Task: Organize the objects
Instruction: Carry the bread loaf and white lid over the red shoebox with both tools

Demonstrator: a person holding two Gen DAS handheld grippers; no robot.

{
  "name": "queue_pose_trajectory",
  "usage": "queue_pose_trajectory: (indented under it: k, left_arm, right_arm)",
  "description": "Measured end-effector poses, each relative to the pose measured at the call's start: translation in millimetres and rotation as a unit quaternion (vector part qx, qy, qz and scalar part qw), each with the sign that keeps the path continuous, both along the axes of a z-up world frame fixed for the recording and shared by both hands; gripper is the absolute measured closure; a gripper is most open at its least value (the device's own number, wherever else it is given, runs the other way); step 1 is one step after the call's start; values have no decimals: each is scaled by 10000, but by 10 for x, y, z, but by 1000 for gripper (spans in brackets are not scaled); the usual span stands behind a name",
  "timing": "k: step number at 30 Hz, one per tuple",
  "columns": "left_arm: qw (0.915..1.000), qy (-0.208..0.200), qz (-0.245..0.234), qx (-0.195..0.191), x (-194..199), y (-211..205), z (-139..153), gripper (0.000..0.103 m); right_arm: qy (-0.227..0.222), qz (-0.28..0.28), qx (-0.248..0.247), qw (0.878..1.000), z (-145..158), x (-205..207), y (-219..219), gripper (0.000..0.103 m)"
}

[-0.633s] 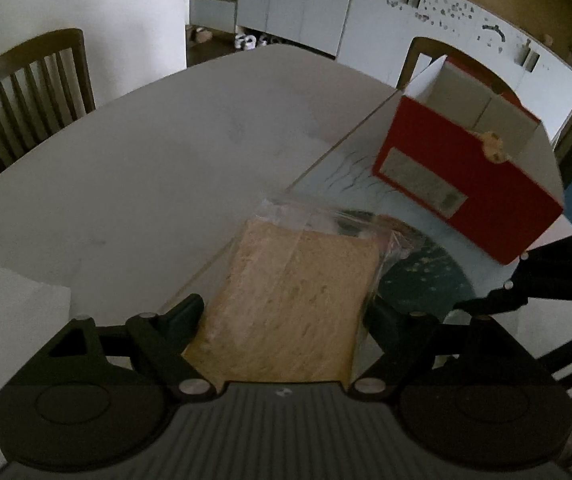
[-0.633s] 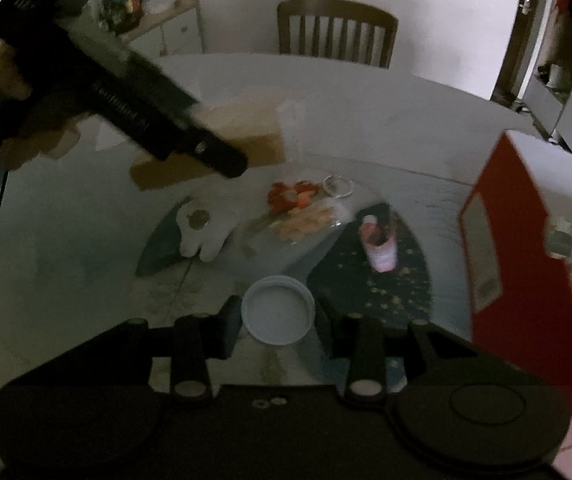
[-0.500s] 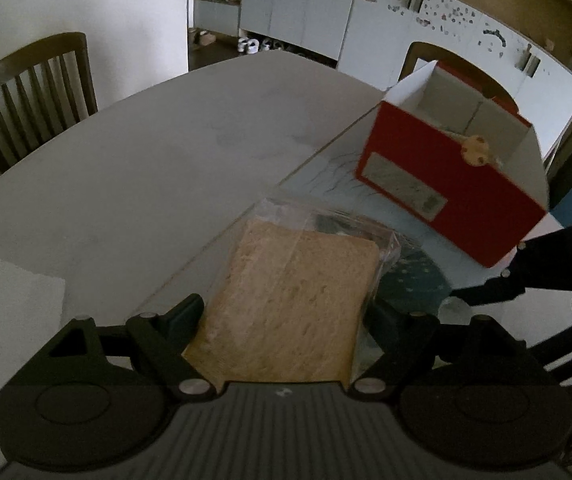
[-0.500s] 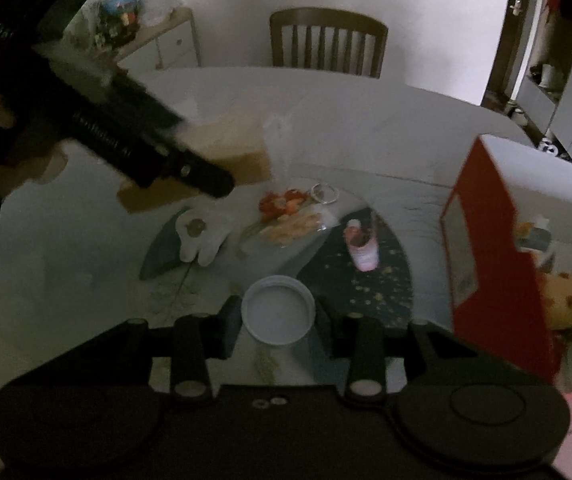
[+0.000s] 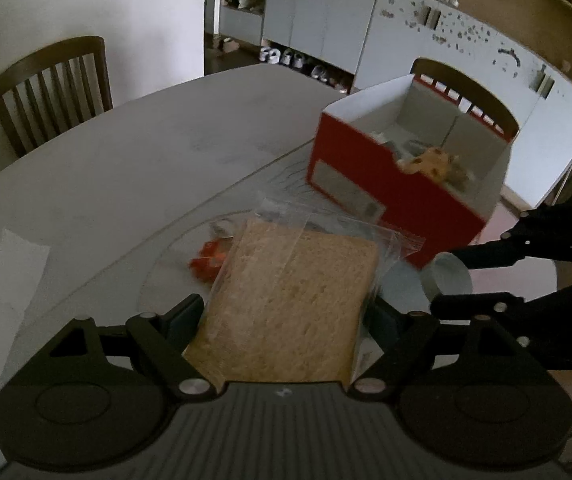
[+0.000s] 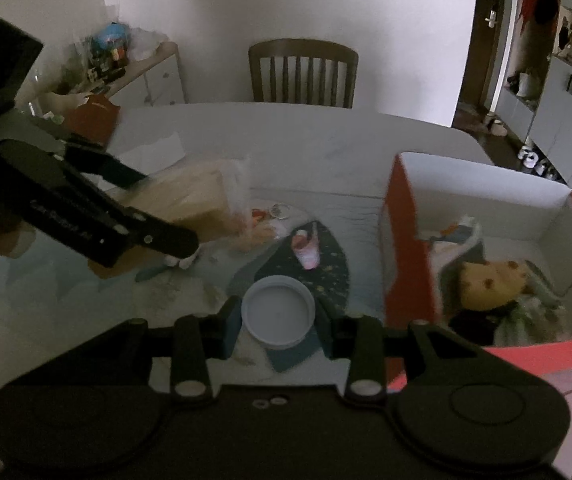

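left wrist: above table (image 5: pixel 126 168), faces box (image 5: pixel 389 196) | right wrist: opposite side | shared: box, table

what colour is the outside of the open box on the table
Red outside, white inside; the box shows best in the left wrist view.

a home dining room is indicated by an oval white table (image 5: pixel 134 168), dark wooden slat-backed chairs (image 6: pixel 302 74), white storage cupboards (image 5: pixel 321 32) and shoes (image 5: pixel 286 56).
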State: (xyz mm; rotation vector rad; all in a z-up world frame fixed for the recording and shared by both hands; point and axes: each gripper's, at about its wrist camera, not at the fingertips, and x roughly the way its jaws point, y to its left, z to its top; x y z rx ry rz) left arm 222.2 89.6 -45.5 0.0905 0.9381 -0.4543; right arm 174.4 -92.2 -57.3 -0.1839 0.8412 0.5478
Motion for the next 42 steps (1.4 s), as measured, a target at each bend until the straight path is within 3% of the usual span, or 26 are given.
queue_pose_trajectory:
  k: [10,22,42]
  left_arm:
    - [9990,-41,424,-109,-211,-589,166,17]
    - [9986,-36,517,-106,-179,-1266,193,17]
    - [9989,-212,345,227,451,-2338,215,17]
  right_arm:
    - [-147,-50,90,9998,165,8,-507,65]
    - [-259,-197,189,9993,203,214,-1205,65]
    - [-400,-577,-51,9975,46,832,-2052,65]
